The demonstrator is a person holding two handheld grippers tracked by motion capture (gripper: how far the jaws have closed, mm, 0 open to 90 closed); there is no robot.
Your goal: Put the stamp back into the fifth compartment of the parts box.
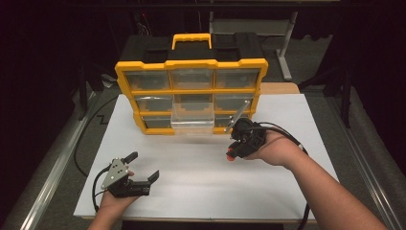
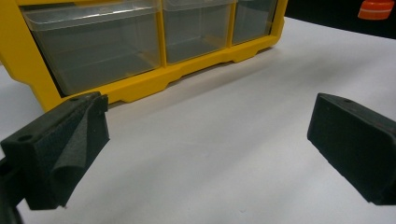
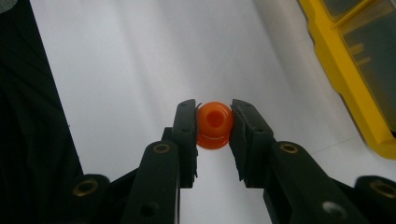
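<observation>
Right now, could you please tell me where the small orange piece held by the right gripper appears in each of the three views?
High view: the orange piece sits right of centre, at the tip of the right gripper, above the white board.
Left gripper view: it peeks in at the top right corner.
Right gripper view: it sits at centre, pinched between the fingers.
Shared landmark: the yellow drawer organizer.

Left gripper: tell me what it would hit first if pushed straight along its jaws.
Probably the yellow organizer: the open left gripper points across bare white tabletop at its bottom row of clear drawers.
</observation>
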